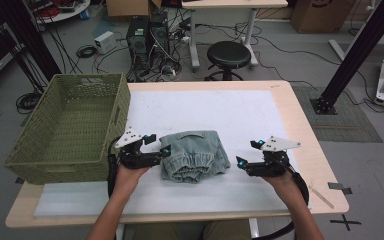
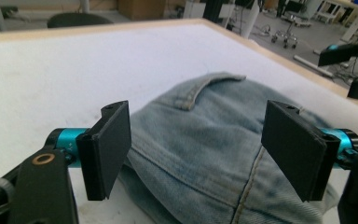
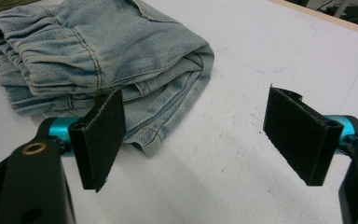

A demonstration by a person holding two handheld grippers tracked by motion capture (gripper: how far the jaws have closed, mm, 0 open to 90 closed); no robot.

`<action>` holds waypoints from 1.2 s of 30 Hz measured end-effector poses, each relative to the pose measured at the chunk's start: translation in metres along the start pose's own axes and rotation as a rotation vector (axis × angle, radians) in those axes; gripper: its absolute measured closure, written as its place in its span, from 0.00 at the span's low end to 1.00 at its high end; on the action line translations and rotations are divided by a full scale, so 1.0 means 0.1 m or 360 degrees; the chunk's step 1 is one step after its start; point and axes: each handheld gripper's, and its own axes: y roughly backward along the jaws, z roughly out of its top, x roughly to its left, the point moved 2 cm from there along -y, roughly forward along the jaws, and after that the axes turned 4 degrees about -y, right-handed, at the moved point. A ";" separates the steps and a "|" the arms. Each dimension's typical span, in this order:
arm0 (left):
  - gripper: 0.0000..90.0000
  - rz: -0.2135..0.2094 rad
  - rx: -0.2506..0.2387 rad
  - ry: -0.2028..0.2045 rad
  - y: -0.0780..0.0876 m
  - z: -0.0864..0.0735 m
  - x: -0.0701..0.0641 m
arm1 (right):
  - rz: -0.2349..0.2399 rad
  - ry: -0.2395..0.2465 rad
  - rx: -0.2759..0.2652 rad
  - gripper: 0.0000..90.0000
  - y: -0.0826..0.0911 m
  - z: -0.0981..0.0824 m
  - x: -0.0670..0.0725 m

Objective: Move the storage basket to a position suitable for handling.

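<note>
A folded pair of light-blue jeans (image 1: 194,155) lies on the white mat (image 1: 240,115) near the front middle of the table, its gathered waistband edge turned toward the person and a belt loop showing on the far side. The left gripper (image 1: 154,143) sits just beside the bundle's left edge; in the left gripper view its jaws stand wide apart, with the denim (image 2: 200,154) spread between and under them, and nothing is clamped. Whether the pads actually touch the cloth cannot be told. The right gripper (image 1: 247,153) hovers near the bundle's right side, a little apart from it; its jaws are likewise spread wide and empty, with the folded corner of the jeans (image 3: 121,65) lying behind the left pad and bare mat between the two. A green woven basket (image 1: 67,125) stands at the table's left end.
</note>
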 end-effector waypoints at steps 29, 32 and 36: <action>0.27 0.0081 -0.0287 -0.0069 1.00 0.44 0.42 | 0.0010 -0.0029 -0.0024 0.24 -0.01 0.00 0.01; 0.27 0.0123 -0.0306 -0.0063 1.18 0.43 0.55 | 0.0009 -0.0026 -0.0024 0.24 0.00 -0.01 0.00; 0.27 0.0189 -0.0311 -0.0058 1.38 0.41 0.71 | 0.0010 -0.0024 -0.0025 0.24 -0.01 0.00 0.01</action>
